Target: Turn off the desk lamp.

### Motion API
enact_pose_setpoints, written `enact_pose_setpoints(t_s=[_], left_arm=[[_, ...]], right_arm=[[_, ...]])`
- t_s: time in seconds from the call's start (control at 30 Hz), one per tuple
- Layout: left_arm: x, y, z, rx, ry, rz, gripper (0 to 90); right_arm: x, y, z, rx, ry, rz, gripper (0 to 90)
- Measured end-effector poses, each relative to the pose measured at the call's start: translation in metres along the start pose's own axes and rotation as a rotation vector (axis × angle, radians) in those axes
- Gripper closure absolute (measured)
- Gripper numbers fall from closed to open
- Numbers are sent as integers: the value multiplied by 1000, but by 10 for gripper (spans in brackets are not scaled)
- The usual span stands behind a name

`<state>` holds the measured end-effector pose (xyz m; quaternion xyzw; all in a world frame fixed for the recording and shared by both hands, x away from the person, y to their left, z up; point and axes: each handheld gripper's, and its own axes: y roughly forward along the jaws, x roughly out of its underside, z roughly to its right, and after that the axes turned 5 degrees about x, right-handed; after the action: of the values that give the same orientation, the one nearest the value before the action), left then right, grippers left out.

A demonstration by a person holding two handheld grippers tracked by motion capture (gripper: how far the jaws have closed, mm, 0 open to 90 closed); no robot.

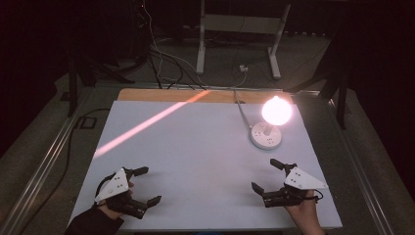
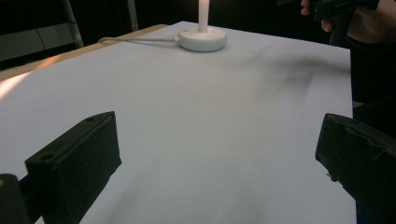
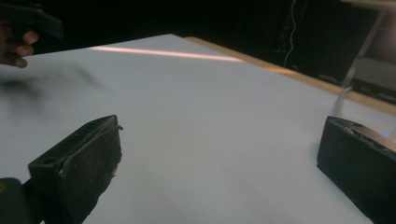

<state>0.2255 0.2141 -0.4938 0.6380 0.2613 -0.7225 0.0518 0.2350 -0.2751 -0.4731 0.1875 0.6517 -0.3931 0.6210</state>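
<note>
A small white lamp with a round base [image 1: 266,136] and a glowing globe [image 1: 276,110] stands lit at the back right of the white board [image 1: 195,161]. Its base [image 2: 202,38] is far ahead in the left gripper view. My left gripper [image 1: 147,185] rests open near the front left corner, nothing between its jaws. My right gripper [image 1: 265,175] is open near the front right, below the lamp, also holding nothing. In the left gripper view, the jaws [image 2: 219,158] stand wide apart over bare board; the same in the right gripper view [image 3: 219,163].
The lamp's white cable [image 1: 241,110] runs off the back edge. A bright streak of light [image 1: 151,122] crosses the board diagonally. A wooden tabletop edge [image 1: 161,95] shows behind the board. Metal rails [image 1: 44,166] flank the table, and a white frame [image 1: 240,29] stands beyond.
</note>
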Motion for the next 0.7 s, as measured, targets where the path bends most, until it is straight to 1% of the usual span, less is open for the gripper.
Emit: enact_pose_setpoints(t_s=[0.07, 0.1, 0.13, 0.3, 0.33, 0.37, 0.4, 0.43, 0.6, 0.63, 0.7], left_arm=[[0, 0, 0, -1, 0, 3, 6], [0, 0, 0, -2, 0, 1, 6], [0, 0, 0, -2, 0, 0, 6], [0, 0, 0, -1, -1, 0, 6], [0, 0, 0, -2, 0, -1, 6], [0, 0, 0, -1, 0, -1, 6], [0, 0, 0, 0, -1, 0, 6], [0, 0, 0, -1, -2, 1, 6], [0, 0, 0, 0, -3, -2, 6], [0, 0, 0, 0, -3, 0, 6], [0, 1, 0, -1, -2, -4, 6]], right_arm=[[-2, 0, 1, 0, 6, 8, 0], [-6, -1, 4, 13, 14, 13, 0], [-6, -1, 4, 13, 14, 13, 0], [-15, -4, 14, 43, 20, 35, 0], [-17, -4, 15, 50, 24, 30, 0], [-18, -3, 17, 58, 17, 28, 0], [-18, -3, 17, 58, 17, 28, 0], [-19, -2, 20, 73, 9, 24, 0], [-21, 0, 24, 81, 15, 22, 0], [-22, 1, 28, 88, 17, 23, 0], [-23, 2, 29, 88, 20, 21, 0]])
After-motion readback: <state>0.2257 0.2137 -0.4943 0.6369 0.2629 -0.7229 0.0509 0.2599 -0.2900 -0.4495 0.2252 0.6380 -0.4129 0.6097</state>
